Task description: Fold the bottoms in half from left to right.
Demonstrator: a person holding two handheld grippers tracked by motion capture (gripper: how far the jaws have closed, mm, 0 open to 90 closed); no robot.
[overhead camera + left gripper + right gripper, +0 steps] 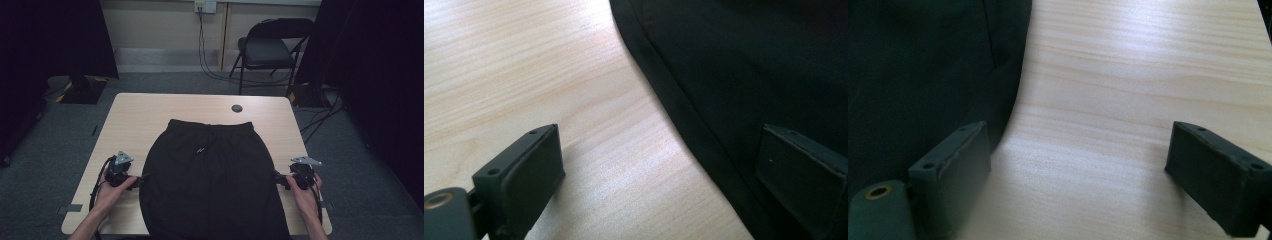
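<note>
both gripper (141,180) (278,179) wide open, empty, astride black shorts (212,180) edges; could pinch one layer only, bunching cloth.

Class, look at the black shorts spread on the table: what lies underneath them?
The black shorts lie flat on the wooden table, whose bare top shows around three sides. The tabletop beneath the fabric is covered, so anything under it cannot be seen.

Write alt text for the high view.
Black shorts lie flat on a light wooden table, waistband at the far side. A person's hands hold the left gripper and right gripper at the garment's two side edges, jaws open. A folding chair stands beyond.
</note>
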